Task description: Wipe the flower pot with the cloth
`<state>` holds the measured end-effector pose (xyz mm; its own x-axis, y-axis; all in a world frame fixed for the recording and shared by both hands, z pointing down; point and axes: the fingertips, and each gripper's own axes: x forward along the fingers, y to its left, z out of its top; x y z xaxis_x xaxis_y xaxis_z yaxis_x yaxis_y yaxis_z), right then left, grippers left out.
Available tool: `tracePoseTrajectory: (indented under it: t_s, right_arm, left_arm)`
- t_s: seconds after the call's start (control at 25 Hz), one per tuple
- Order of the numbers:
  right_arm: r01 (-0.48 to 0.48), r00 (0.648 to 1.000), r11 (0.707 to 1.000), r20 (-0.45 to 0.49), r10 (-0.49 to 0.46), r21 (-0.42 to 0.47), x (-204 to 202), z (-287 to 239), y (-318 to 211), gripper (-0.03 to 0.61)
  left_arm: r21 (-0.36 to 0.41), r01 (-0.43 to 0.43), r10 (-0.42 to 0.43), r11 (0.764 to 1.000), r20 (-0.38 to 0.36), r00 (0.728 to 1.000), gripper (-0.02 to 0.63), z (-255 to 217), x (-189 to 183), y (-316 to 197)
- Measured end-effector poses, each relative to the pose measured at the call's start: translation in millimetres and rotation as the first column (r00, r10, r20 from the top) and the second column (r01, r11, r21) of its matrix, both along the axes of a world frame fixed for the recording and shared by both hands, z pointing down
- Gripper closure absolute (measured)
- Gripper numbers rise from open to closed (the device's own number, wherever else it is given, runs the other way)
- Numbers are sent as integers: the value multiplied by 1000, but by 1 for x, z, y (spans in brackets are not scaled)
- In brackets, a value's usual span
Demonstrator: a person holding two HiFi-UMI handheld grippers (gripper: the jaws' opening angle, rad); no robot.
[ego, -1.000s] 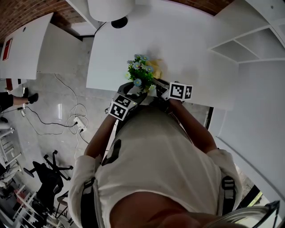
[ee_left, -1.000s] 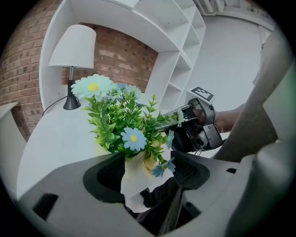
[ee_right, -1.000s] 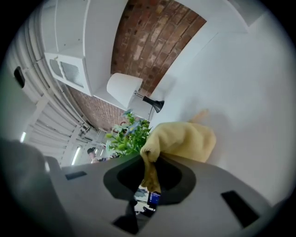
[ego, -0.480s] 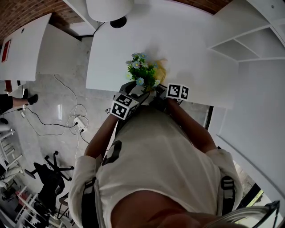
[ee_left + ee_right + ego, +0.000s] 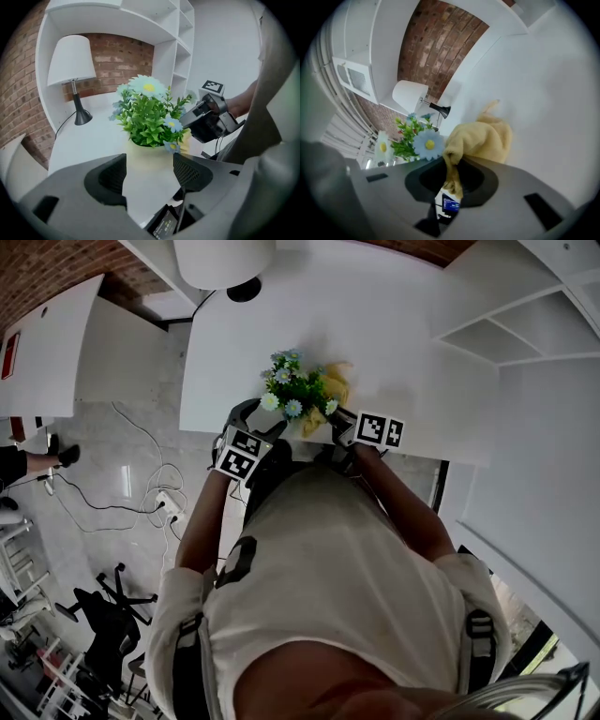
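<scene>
R tongs (image 5: pixel 452 178) pinch cloth (image 5: pixel 482 138); L tongs (image 5: pixel 149 169) spread.

Table: the white table (image 5: pixel 403 343) fills the upper middle.
Flower pot: the flower pot (image 5: pixel 298 395) stands near the front edge, leaves covering it.
Cloth: a yellow cloth (image 5: pixel 336 384) touches the flowers' right side.
Left gripper: the left gripper (image 5: pixel 251 418) sits just left of the flowers.
Right gripper: the right gripper (image 5: pixel 339 425) is at the cloth.
Lamp: a white lamp (image 5: pixel 223 259) stands at the far edge.

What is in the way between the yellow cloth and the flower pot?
Nothing that I can see. The right gripper pinches the cloth just beside the pot. Only the flowers lean out over the pot's rim, close to the cloth. I cannot tell whether the cloth touches the pot yet.
</scene>
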<state>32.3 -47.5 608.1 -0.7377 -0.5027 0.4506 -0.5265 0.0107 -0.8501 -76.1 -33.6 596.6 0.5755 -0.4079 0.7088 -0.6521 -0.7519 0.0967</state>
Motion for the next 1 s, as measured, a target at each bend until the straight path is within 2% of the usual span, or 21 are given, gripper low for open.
tracePoseTrajectory:
  t_s: [0.12, 0.28, 0.4, 0.52, 0.64, 0.76, 0.88, 1.0]
  right_arm:
    - [12, 998, 999, 67, -14, 41, -7, -22, -6, 517]
    - [31, 996, 999, 79, -34, 45, -12, -19, -1, 517]
    - [-6, 993, 1000, 122, 5, 14, -11, -12, 2, 517]
    - [-4, 995, 1000, 103, 5, -15, -12, -1, 9, 517]
    - [14, 998, 998, 69, -10, -55, -15, 15, 15, 517]
    - [33, 999, 995, 34, -30, -92, -17, 29, 21, 517]
    - [37, 999, 994, 26, -35, -107, -17, 34, 22, 517]
    - [53, 999, 994, 14, -52, -96, -15, 32, 20, 517]
  left_arm:
    - [23, -70, 70, 997, -19, 997, 295, 1, 9, -14]
    - [26, -109, 110, 994, -39, 993, 293, 5, 21, -16]
    - [38, -57, 60, 998, -67, 996, 291, -1, 23, -19]
    - [37, 42, -39, 998, -72, 997, 291, -3, 23, -19]
    - [36, 148, -145, 988, -66, 987, 291, -4, 24, -20]
    - [45, 216, -213, 975, -67, 975, 292, -5, 26, -18]
    - [49, 230, -227, 972, -65, 972, 291, -2, 27, -16]
    - [11, 189, -187, 982, -79, 979, 291, -5, 22, -17]
